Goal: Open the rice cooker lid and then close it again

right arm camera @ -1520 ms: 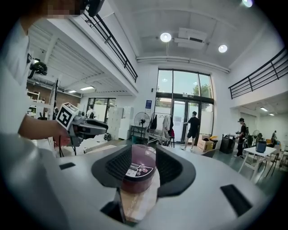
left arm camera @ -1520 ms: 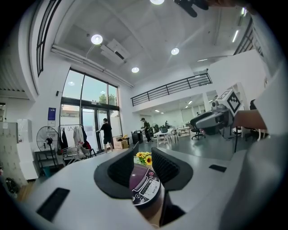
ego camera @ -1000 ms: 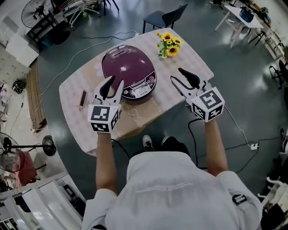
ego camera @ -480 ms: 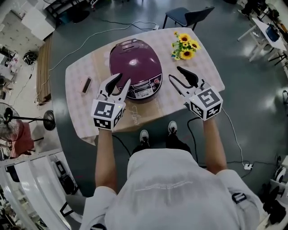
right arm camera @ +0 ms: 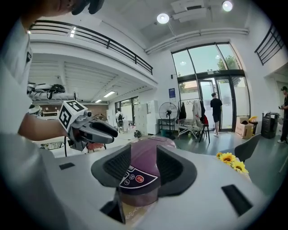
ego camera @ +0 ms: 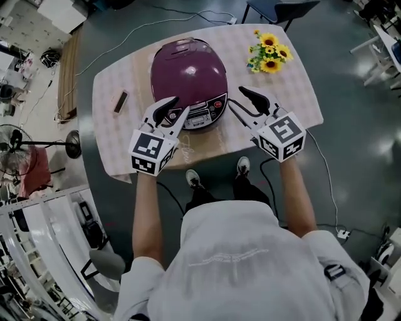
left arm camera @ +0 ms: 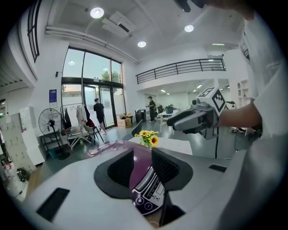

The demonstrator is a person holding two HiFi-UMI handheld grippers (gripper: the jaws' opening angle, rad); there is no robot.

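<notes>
The purple rice cooker (ego camera: 188, 72) stands on the checked table (ego camera: 111, 135), lid down, its control panel (ego camera: 205, 116) facing me. My left gripper (ego camera: 173, 108) hovers open just left of the panel, not touching it. In the left gripper view the cooker (left arm camera: 149, 196) shows through the gap of the open left gripper (left arm camera: 143, 165). My right gripper (ego camera: 240, 100) hangs open just right of the cooker's front, apart from it. Between the jaws of the right gripper (right arm camera: 143, 165), nothing is held and the cooker (right arm camera: 143, 155) lies beyond.
A bunch of sunflowers (ego camera: 269, 55) stands at the table's far right corner. A small dark flat object (ego camera: 120, 101) lies left of the cooker. A chair (ego camera: 279, 9) stands beyond the table, and cables run across the floor around it.
Both grippers have come down and in towards the cooker's front, one on each side of the control panel. The lid has stayed down.
</notes>
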